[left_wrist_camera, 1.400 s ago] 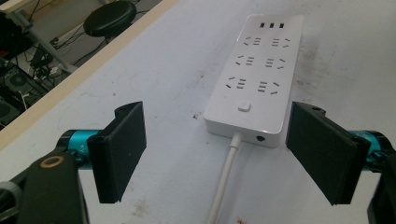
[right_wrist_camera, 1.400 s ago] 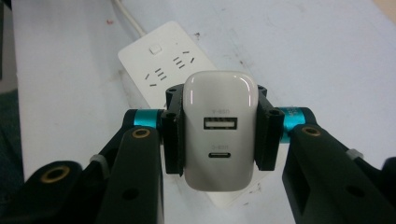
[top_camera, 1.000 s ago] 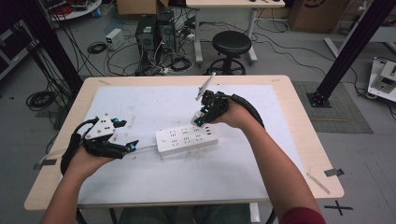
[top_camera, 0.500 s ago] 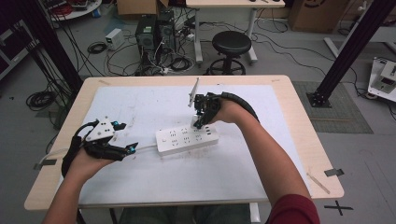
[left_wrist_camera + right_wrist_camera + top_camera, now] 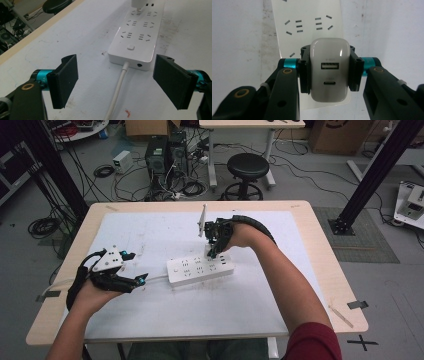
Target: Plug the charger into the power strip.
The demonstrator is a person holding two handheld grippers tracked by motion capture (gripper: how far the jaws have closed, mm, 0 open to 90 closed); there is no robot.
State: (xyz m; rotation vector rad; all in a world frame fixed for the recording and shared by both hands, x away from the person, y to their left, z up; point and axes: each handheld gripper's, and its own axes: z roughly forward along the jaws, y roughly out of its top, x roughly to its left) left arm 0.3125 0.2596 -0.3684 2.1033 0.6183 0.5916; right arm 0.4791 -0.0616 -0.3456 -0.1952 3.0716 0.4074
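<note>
A white power strip (image 5: 200,268) lies mid-table on the white mat, its cable (image 5: 118,85) running toward my left gripper. My right gripper (image 5: 212,251) points down over the strip's right end, shut on a white USB charger (image 5: 330,68) whose sides the pads clamp. In the left gripper view the charger (image 5: 137,3) stands with its prongs at a far socket of the strip (image 5: 136,32); how deep they sit I cannot tell. My left gripper (image 5: 141,280) rests open by the strip's cable end, jaws wide either side of the cable, touching nothing.
The white mat (image 5: 175,320) covers most of the wooden table (image 5: 325,270). A strip of tape (image 5: 341,316) lies near the right front corner. Beyond the far edge stand a black stool (image 5: 247,167), computer cases (image 5: 167,150) and loose floor cables.
My right gripper has shifted left with the charger, ending over the strip's right end sockets. The left gripper and the strip have stayed put.
</note>
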